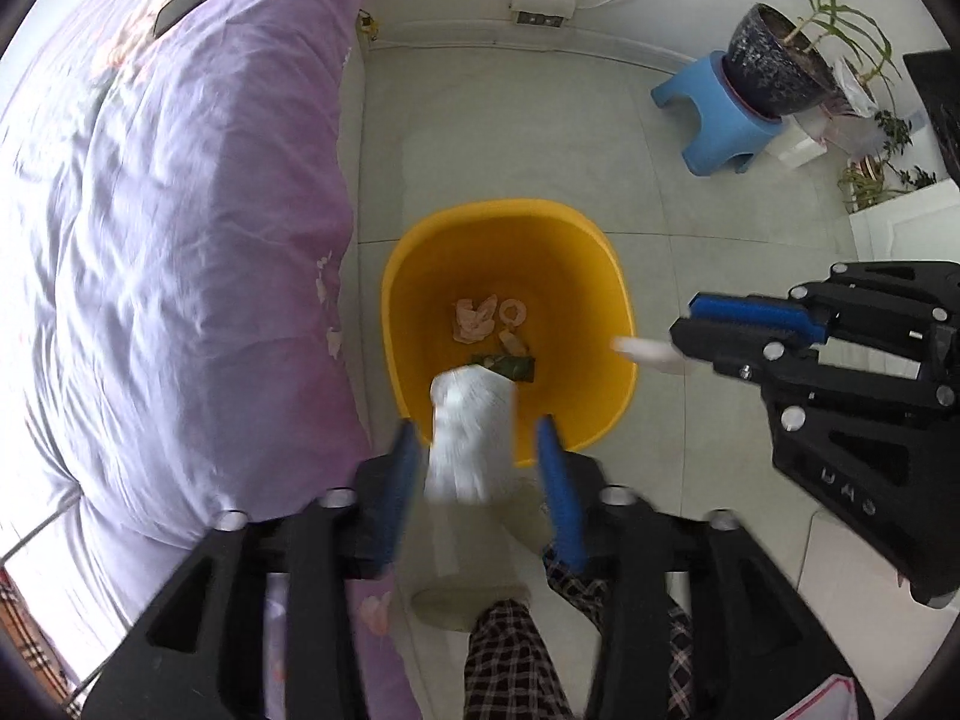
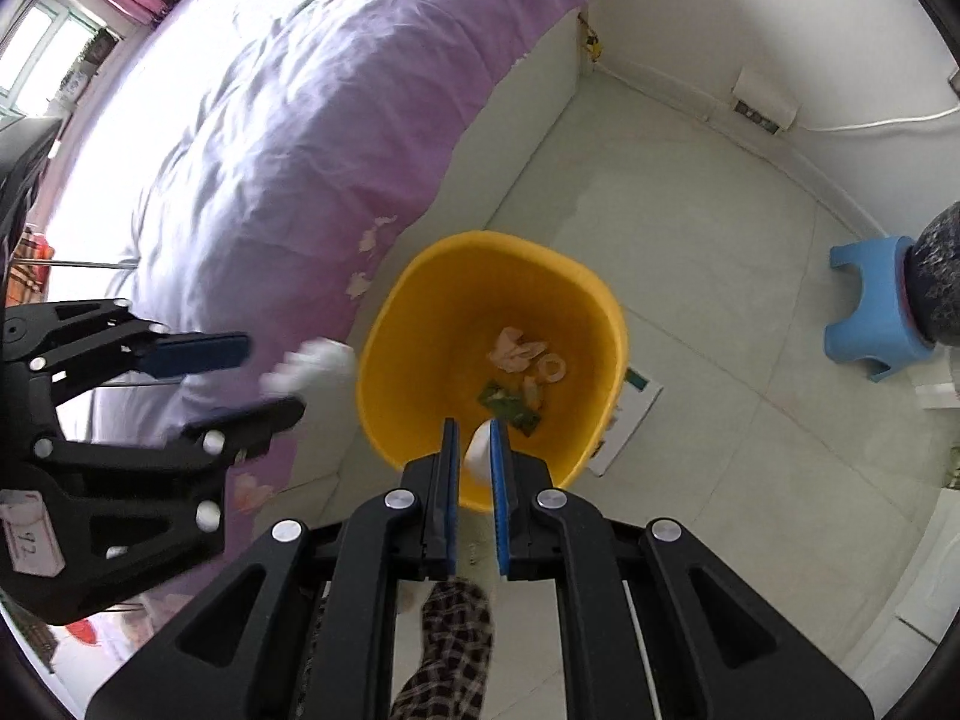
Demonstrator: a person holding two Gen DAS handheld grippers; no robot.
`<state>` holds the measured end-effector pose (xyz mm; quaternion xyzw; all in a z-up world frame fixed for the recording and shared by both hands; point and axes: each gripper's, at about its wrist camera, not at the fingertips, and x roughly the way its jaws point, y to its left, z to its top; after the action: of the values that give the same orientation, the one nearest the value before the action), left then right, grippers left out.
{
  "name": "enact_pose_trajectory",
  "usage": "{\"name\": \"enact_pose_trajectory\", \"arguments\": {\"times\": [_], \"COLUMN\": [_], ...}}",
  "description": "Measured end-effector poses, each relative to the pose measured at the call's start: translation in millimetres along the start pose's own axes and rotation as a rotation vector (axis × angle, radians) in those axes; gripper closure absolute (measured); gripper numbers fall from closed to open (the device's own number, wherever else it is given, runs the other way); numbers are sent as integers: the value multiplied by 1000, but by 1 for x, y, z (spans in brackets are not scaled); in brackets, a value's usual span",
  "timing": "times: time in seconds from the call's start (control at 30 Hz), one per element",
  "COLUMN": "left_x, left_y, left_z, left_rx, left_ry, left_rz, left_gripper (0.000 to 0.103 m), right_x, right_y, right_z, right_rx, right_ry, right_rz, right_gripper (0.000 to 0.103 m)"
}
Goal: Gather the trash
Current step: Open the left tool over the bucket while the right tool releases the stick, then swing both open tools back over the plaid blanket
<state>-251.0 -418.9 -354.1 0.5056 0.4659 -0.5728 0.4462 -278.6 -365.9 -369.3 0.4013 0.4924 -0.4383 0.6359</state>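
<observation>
Hand-held grippers: two, both yours.
- Left hand-held gripper (image 1: 480,450): blue pads spread wide. One white crumpled tissue (image 1: 471,438) lies between them, blurred; you cannot tell whether either pad touches it. It sits just ahead of the fingers, over the near rim of the bin.
- Right hand-held gripper (image 2: 474,450): pads drawn narrow, clamped on one small white scrap (image 2: 477,450), smooth and rounded, poking out past the fingertips above the bin's near rim.

Bins: one, yellow (image 1: 606,252), straight ahead of and below both grippers, on the floor (image 1: 690,228) beside the bed (image 1: 180,210).

Trash already in the bin, ahead of the fingertips:
- pale pink peelings (image 1: 474,318), one cluster
- one pale ring-shaped piece (image 1: 513,312)
- one green wrapper (image 1: 510,367), partly hidden by the tissue

Other items:
- one blue stool (image 1: 714,114), far ahead to the right of the left gripper, carrying one dark plant pot (image 1: 774,60)
- one flat booklet (image 2: 630,420) on the floor, touching the bin's right side, to the right of the right gripper
- plaid trouser legs (image 1: 516,660), beneath the left gripper
</observation>
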Motion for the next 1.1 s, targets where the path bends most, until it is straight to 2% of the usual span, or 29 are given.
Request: {"name": "enact_pose_trajectory", "arguments": {"times": [0.17, 0.27, 0.3, 0.47, 0.5, 0.57, 0.7, 0.83, 0.9, 0.97, 1.03, 1.1], "left_x": [3, 2, 1, -11, -19, -33, -73, -113, -136, -153, -173, -194], "left_y": [-3, -6, -7, -7, -8, -7, -10, -10, -12, -12, -10, -5], "left_z": [-2, -3, -4, -4, -6, -10, -23, -37, -48, -59, -72, -86], "left_rx": [-4, -4, -3, -19, -22, -17, -14, -46, -52, -56, -89, -139], "left_ry": [0, 0, 0, -19, -32, -58, -120, -177, -215, -245, -279, -310], "left_rz": [-3, -7, -4, -2, 3, 15, 22, 29, 46, 61, 61, 69], "left_gripper": [46, 46, 46, 46, 42, 41, 40, 36, 36, 33, 30, 28], "right_x": [0, -5, -7, -24, -29, -45, -79, -116, -137, -154, -172, -186], "right_y": [-9, -10, -10, -8, -7, -3, 11, 26, 34, 42, 55, 65], "right_z": [1, 0, 0, -3, -4, -7, -14, -20, -24, -27, -30, -34], "right_rx": [24, 36, 37, 40, 40, 41, 7, -28, -47, -65, -102, -130], "right_ry": [-3, -18, -22, -38, -42, -59, -94, -126, -147, -163, -184, -196], "right_rz": [11, 13, 12, 12, 13, 20, 1, -11, -16, -19, -24, -22], "right_gripper": [90, 77, 76, 76, 76, 75, 63, 62, 53, 49, 48, 42]}}
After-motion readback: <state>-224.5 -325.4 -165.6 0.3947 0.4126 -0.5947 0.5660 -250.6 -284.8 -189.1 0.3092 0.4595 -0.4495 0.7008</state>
